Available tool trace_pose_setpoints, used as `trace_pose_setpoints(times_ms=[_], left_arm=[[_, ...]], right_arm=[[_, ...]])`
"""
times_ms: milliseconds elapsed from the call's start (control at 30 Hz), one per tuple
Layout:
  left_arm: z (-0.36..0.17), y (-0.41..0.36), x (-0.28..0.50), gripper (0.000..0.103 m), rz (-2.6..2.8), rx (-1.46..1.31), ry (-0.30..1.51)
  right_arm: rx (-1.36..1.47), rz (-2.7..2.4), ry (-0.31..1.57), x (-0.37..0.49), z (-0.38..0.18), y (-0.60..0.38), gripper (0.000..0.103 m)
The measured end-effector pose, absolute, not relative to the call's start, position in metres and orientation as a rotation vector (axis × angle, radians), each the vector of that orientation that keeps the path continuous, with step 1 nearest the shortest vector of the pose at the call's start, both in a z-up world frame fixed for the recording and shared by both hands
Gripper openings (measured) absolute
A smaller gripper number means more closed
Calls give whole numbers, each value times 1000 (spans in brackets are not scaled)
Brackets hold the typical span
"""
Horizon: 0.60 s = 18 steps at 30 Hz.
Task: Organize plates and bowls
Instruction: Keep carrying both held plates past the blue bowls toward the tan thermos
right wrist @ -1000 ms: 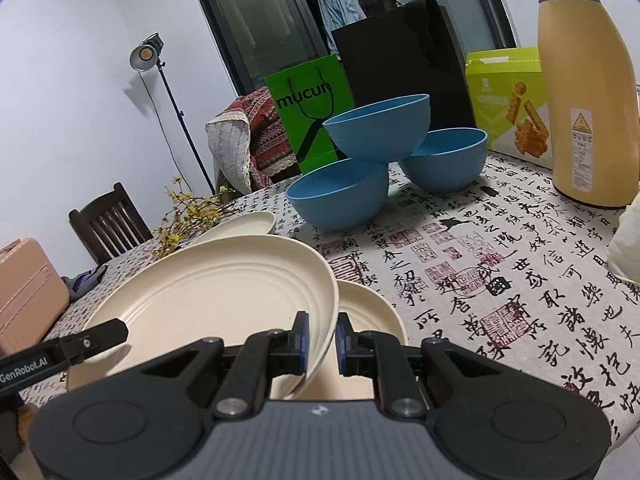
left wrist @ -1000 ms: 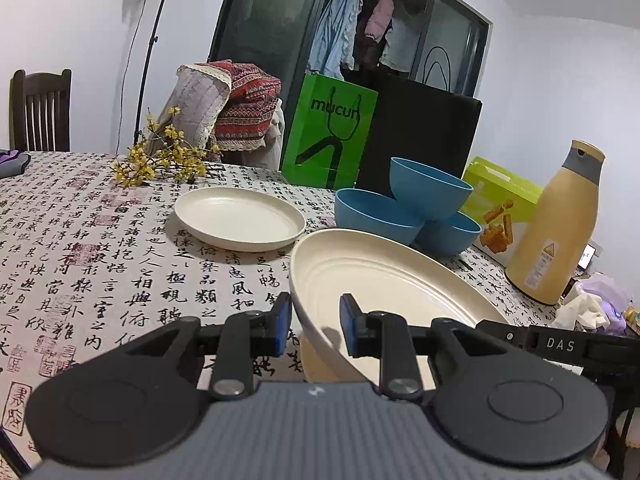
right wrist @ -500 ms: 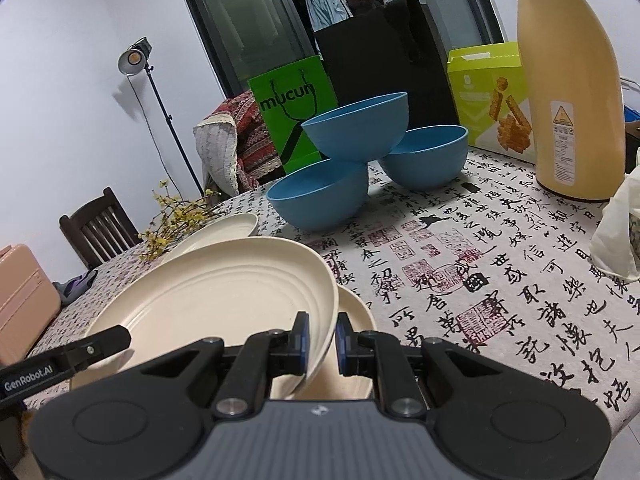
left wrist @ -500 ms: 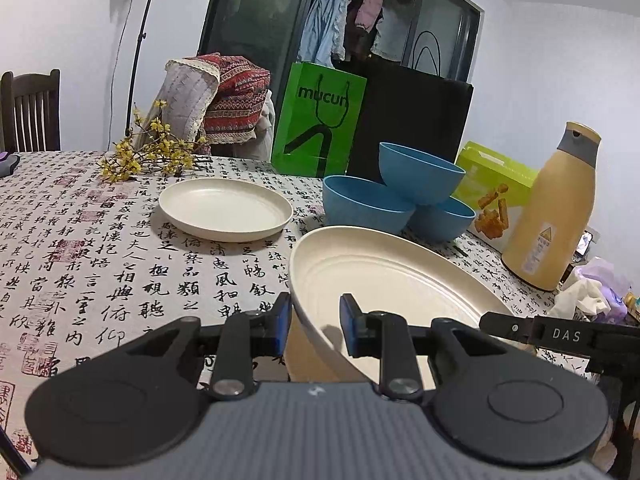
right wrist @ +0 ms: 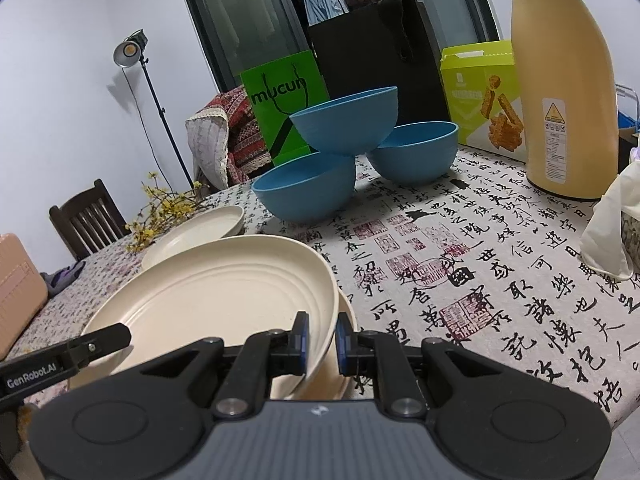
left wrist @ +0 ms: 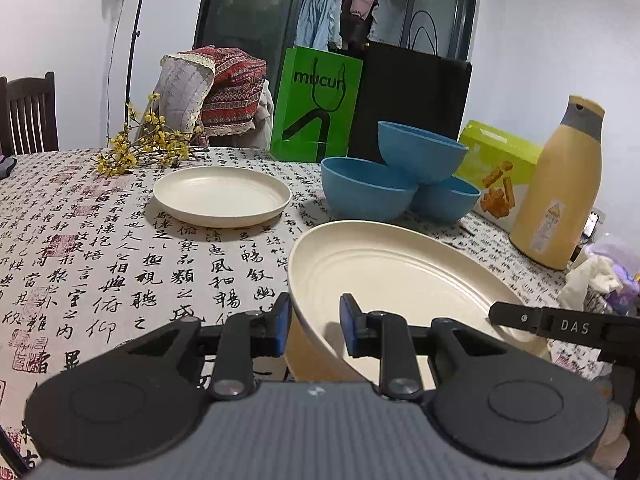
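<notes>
Gripping opposite edges of one large cream plate (left wrist: 392,280), the left gripper (left wrist: 314,322) and the right gripper (right wrist: 320,338) each have their blue pads clamped on its rim. The plate is tilted, raised over a second cream plate (right wrist: 344,320) lying on the calligraphy tablecloth (right wrist: 480,264). A third cream plate (left wrist: 222,196) lies farther left. Three blue bowls (left wrist: 396,184) stand beyond, one perched across the other two. A tan bottle (left wrist: 560,188) stands far right.
</notes>
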State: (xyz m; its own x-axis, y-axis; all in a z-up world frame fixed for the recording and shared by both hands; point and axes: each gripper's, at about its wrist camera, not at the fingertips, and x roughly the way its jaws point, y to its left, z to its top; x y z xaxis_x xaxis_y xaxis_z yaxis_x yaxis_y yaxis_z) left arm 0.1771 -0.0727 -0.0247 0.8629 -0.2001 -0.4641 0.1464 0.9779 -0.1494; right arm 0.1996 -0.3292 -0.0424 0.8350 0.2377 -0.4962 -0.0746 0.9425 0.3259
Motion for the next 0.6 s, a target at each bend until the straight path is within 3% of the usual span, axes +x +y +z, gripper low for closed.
trace_pose_setpoints(times_ms=[600], left_arm=[[-44, -90, 182, 26, -155, 2, 508]], right_arm=[[171, 133, 502, 200, -52, -320, 14]])
